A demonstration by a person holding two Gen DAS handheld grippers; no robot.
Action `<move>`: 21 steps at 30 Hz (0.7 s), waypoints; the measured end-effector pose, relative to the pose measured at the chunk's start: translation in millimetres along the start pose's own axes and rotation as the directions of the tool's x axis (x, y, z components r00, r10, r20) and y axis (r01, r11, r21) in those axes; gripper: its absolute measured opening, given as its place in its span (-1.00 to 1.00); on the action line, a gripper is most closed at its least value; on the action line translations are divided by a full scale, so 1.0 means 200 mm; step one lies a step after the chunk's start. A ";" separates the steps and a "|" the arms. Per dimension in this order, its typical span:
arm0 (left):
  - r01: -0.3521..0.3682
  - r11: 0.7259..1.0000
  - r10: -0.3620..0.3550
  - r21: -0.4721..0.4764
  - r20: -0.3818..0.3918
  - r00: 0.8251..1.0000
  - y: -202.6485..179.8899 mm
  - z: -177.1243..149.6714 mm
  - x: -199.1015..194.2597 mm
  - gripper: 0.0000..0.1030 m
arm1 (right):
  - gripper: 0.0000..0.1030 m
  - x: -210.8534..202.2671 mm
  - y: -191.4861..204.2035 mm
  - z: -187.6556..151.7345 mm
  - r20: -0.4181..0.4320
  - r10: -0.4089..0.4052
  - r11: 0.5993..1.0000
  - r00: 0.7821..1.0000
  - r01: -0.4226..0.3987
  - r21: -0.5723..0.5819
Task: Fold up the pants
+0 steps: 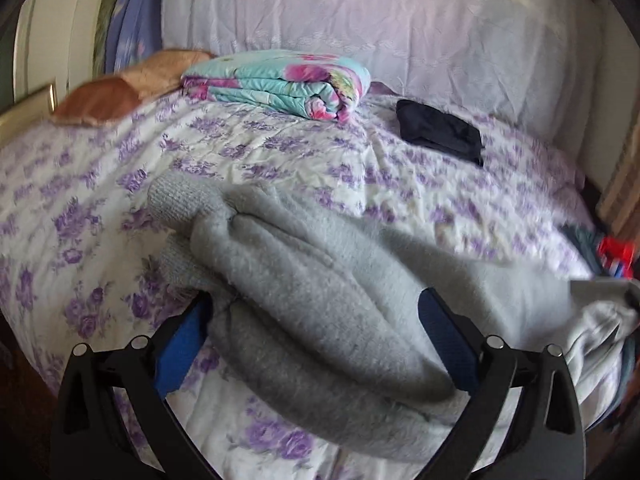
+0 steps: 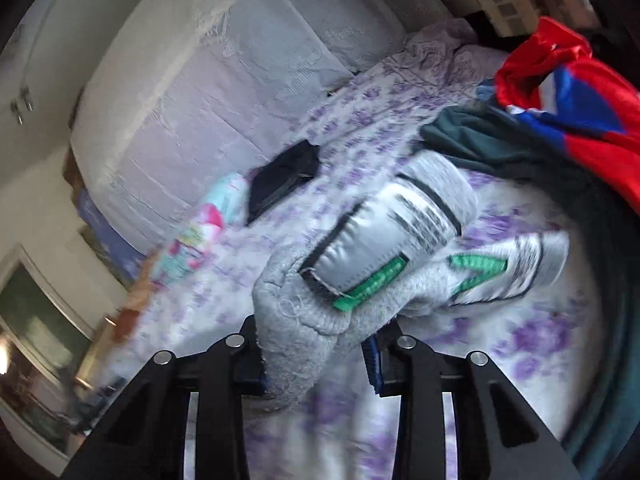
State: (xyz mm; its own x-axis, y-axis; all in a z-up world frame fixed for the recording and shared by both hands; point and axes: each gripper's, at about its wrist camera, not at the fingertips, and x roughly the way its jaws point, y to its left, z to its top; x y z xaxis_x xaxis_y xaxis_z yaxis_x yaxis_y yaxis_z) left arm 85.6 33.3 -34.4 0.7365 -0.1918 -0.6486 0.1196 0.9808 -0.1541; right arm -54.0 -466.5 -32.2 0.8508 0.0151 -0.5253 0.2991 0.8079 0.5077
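The grey fleece pants (image 1: 320,280) lie bunched on the purple-flowered bedsheet (image 1: 100,208). My left gripper (image 1: 316,312) straddles a thick fold of them, its blue-padded fingers (image 1: 182,344) wide apart on either side; I cannot tell whether it grips the cloth. In the right wrist view my right gripper (image 2: 316,344) is shut on the pants' grey ribbed waistband (image 2: 296,320). The pants (image 2: 400,232) show silver panels with black and green trim and hang lifted ahead of it.
A folded floral quilt (image 1: 280,84) and a folded black garment (image 1: 440,130) lie at the far side by the white padded headboard (image 1: 360,12). A pile of red-blue and dark green clothes (image 2: 560,92) lies at the right. An orange pillow (image 1: 120,92) is far left.
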 end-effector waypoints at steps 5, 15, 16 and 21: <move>0.076 0.996 -0.083 -0.049 -0.160 0.984 0.20 -0.12 0.08 0.92 | 0.48 0.00 -0.14 -0.12 -0.033 0.040 0.993 0.999 -0.035 0.115; 0.053 0.980 -0.095 -0.194 -0.215 0.972 0.17 0.09 0.28 0.81 | 0.31 0.16 0.06 -0.07 -0.062 0.059 0.994 0.996 -0.053 0.094; 0.048 0.981 -0.086 -0.186 -0.199 0.976 0.16 0.09 0.27 0.46 | -0.16 0.14 0.04 -0.06 -0.050 0.073 0.992 0.996 -0.068 0.104; 0.135 0.969 -0.155 -0.208 -0.081 0.985 0.21 0.23 0.10 -0.23 | -0.48 0.07 0.10 0.10 0.005 0.155 0.984 0.988 -0.155 0.084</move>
State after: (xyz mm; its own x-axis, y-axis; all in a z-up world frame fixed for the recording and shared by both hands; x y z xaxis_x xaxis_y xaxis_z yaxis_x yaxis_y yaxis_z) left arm 135.7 71.3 -20.4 0.6530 -0.3437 -0.6748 0.0771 0.9166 -0.3922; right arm -27.2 -462.6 -16.2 0.8891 0.1372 -0.4367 0.1990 0.7432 0.6387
